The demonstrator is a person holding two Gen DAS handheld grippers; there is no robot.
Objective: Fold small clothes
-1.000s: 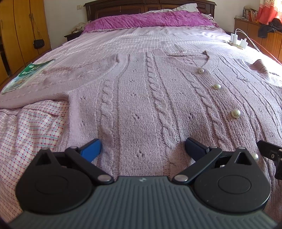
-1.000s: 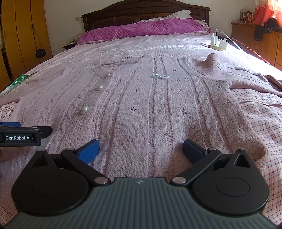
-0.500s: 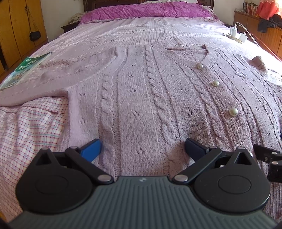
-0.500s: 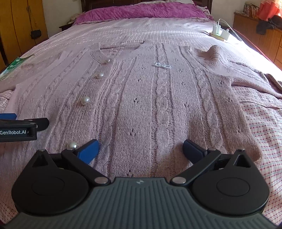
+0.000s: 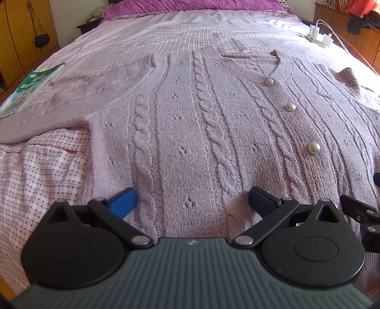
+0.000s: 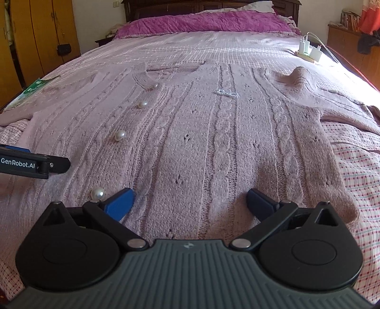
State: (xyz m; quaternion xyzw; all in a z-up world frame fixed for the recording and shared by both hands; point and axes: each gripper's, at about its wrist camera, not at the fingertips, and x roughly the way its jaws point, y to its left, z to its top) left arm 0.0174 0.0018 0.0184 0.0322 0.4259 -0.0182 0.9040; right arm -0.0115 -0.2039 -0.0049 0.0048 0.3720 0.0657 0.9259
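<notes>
A pale pink cable-knit cardigan (image 5: 190, 133) with pearl buttons (image 5: 313, 147) lies flat, front up, on the bed, its sleeves spread to both sides. My left gripper (image 5: 192, 202) is open, low over the left half of the hem, nothing between its blue fingers. My right gripper (image 6: 190, 200) is open too, over the right half of the cardigan (image 6: 213, 142) near the hem, with a pearl button (image 6: 97, 193) just beside its left finger. Each gripper shows at the edge of the other's view.
The bed has a pink checked sheet (image 5: 40, 171) and a magenta cover (image 6: 204, 22) at the headboard. A green booklet (image 5: 30, 88) lies at the left edge. White chargers on a power strip (image 6: 308, 51) sit at the far right. Wooden wardrobes stand left, a dresser right.
Both grippers have sunk closer to the cardigan and tipped down a little, so its hem fills more of each view. Both stayed open.
</notes>
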